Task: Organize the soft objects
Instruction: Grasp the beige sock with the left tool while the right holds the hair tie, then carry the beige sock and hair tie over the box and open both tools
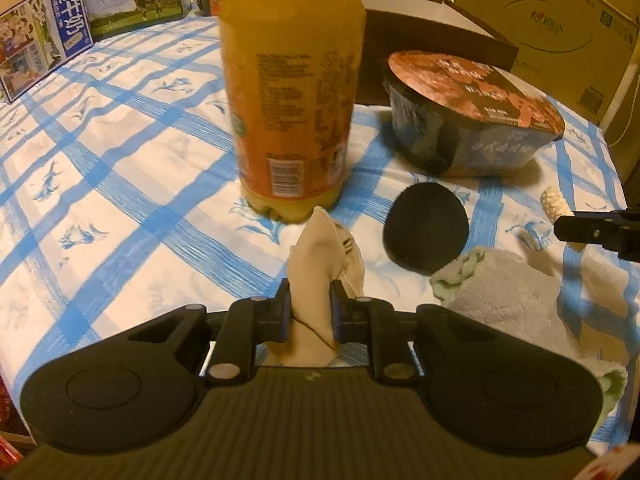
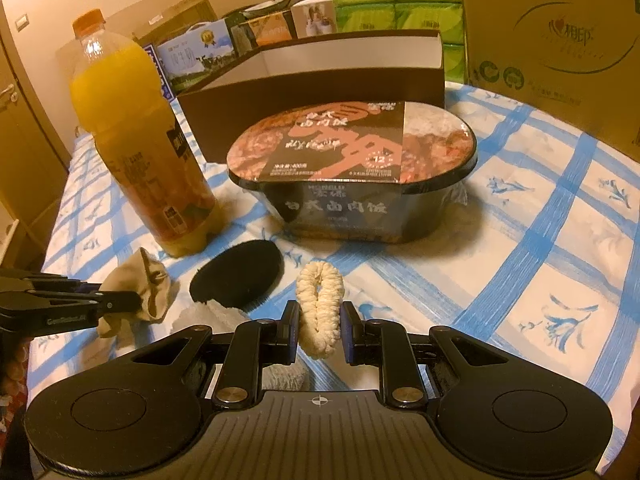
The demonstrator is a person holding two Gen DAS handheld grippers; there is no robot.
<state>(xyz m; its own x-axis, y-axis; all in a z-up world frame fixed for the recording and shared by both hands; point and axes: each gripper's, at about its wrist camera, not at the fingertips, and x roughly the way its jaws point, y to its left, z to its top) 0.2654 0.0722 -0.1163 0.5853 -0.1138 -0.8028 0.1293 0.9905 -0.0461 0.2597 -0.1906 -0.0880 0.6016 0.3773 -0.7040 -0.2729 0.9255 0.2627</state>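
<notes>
**Sock and scrunchie clamped in front of the juice bottle**

A grey-green towel (image 1: 508, 300) is seen clearly only in the left wrist view, right of the beige sock (image 1: 316, 280); the bottle's orange cap and the open brown box (image 2: 320, 76) behind the juice bottle (image 2: 140, 140) are shown only in the right wrist view. The box's contents are hidden. The sealed meal bowl (image 2: 356, 176) stands right of the bottle.

The sock is clenched by the left gripper (image 1: 309, 300), its long axis pointed at the bottle's base. The cream scrunchie (image 2: 320, 308) is gripped by the right gripper (image 2: 320, 320), stretched lengthwise toward the bowl. A black pad (image 2: 236, 276) lies before the bottle.
</notes>
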